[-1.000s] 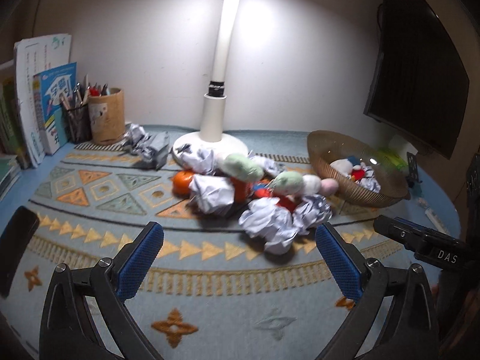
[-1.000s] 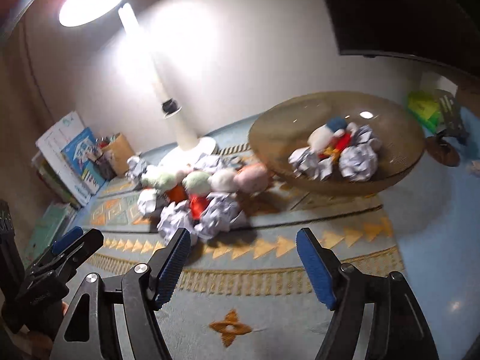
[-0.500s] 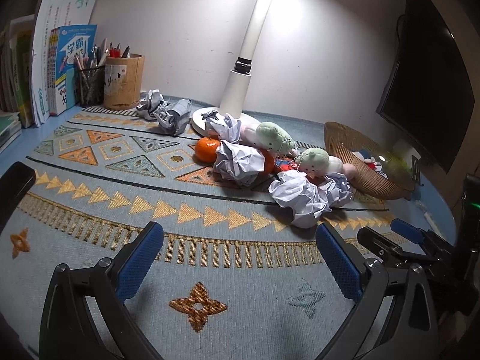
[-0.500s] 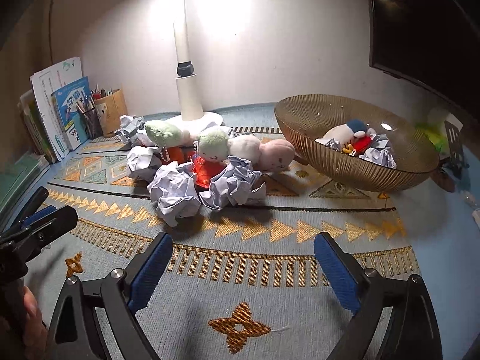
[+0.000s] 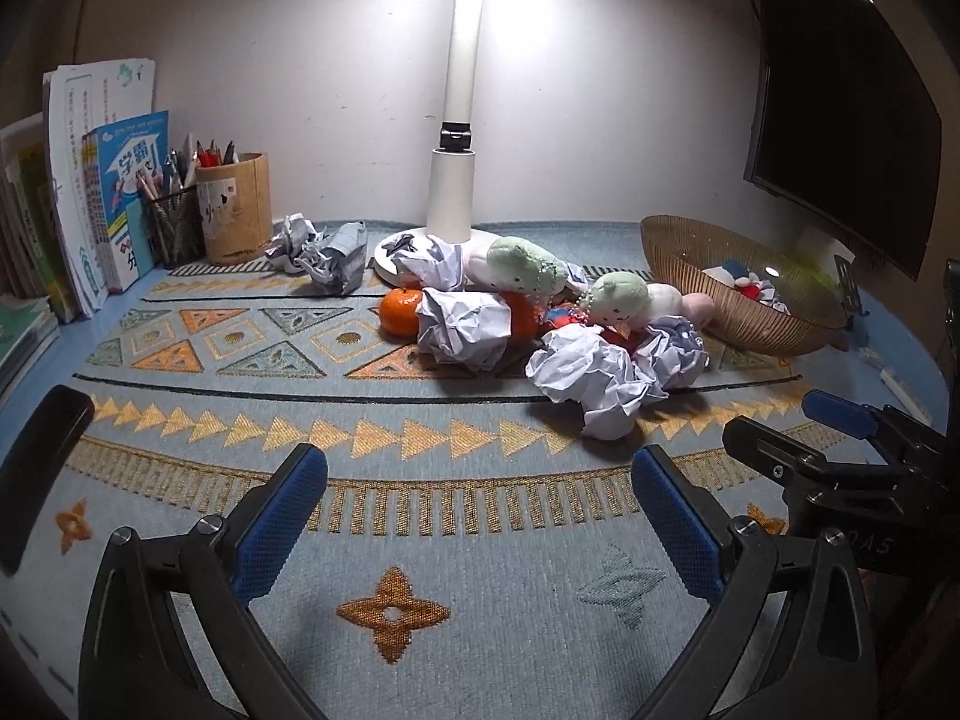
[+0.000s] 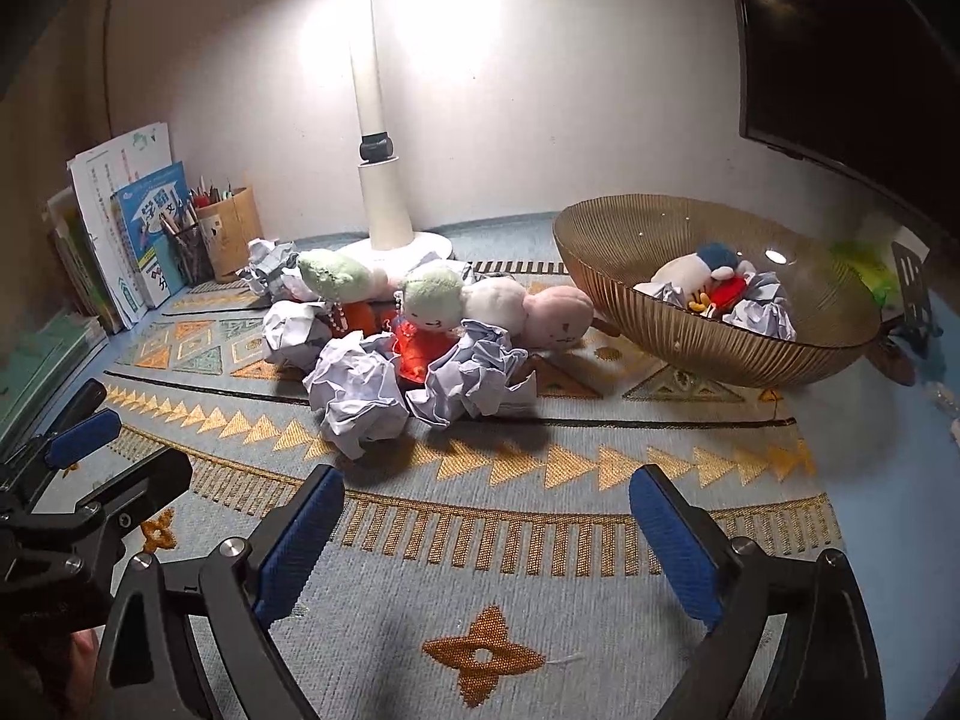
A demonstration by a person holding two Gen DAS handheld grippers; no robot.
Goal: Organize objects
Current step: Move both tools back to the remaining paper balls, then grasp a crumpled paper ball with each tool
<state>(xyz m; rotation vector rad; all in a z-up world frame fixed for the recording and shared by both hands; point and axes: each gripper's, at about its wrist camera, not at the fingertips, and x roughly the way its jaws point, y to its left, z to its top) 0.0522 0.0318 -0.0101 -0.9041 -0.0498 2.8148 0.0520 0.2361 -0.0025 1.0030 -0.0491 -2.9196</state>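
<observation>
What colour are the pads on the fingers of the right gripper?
Blue, on black fingers; the pads of the right gripper show best in the right wrist view.

Patterned mat [image 5: 252,420] bears crumpled papers [image 5: 588,378], plush toys [image 6: 432,300], bowl [image 6: 690,336], lamp [image 5: 450,204]

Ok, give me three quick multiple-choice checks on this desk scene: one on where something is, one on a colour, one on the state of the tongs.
1. Where does the orange lie?
A. in the bowl
B. on the mat, at the pile's left edge
C. in the pen cup

2. What colour are the pads on the tongs?
A. blue
B. red
C. white

3. How do the right tongs stand?
A. shut on a paper ball
B. shut on nothing
C. open and empty

Key: 1 B, the left wrist view shows it on the mat beside a paper ball, outside the bowl. 2 A, the pads are blue. 3 C, only bare mat shows between the spread pads.
</observation>
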